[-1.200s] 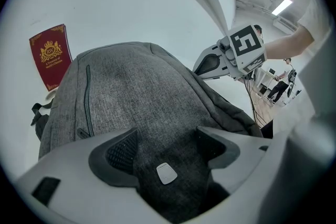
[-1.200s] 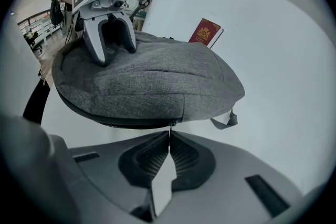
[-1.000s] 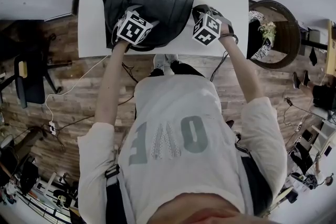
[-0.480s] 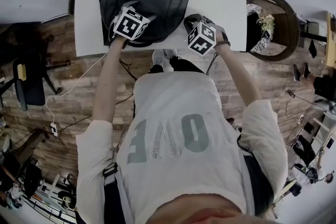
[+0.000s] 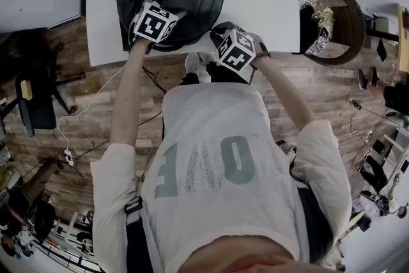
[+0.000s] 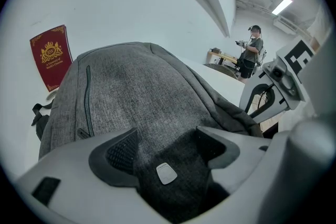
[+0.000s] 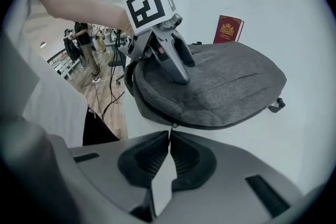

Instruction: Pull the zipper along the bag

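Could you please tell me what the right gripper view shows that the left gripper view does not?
Only the right gripper view: the right gripper with its jaws shut on the zipper pull at the edge of the backpack, and the left gripper gripping its top. Only the left gripper view: the left jaws clamping a fold of fabric with a small pale label, and a pocket zipper. Both: the grey backpack, the red booklet and the white table.
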